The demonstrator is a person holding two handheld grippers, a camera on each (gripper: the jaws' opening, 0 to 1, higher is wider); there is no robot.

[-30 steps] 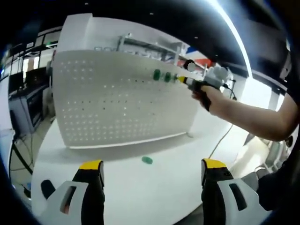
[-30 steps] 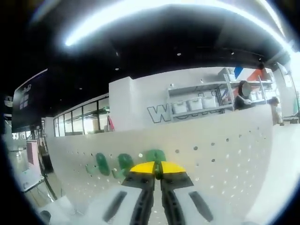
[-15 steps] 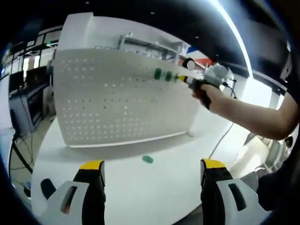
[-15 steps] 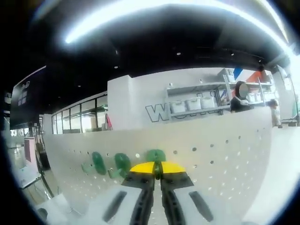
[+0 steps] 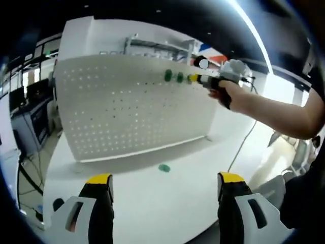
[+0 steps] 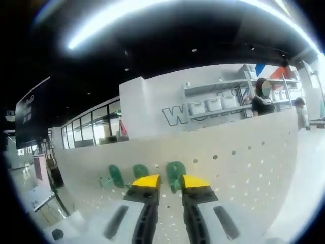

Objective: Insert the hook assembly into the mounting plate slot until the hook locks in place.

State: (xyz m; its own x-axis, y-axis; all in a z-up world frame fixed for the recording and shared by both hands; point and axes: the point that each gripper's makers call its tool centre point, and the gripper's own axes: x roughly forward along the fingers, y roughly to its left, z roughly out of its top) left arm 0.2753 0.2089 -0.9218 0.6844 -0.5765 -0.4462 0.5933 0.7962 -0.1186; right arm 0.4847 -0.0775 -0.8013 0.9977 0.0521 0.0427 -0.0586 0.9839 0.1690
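We hold right tool [image 6: 170, 181] at pegboard [image 6: 244, 168], jaws parted around third green hook [image 6: 175, 173], seemingly seated beside two others. Left tool [image 5: 165, 183] open, empty above worktop [image 5: 152, 203]; spare hook [image 5: 163, 167] waits there.

Yellow-tipped right gripper [image 6: 170, 181] with jaws parted, close to white pegboard [image 6: 244, 162], three green hooks [image 6: 176, 173] mounted there

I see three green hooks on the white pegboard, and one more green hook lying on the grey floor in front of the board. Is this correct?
Not quite. The loose green hook lies on the white table, not on a grey floor; the left gripper view shows it. The rest holds: three green hooks sit on the white pegboard, as the right gripper view shows.
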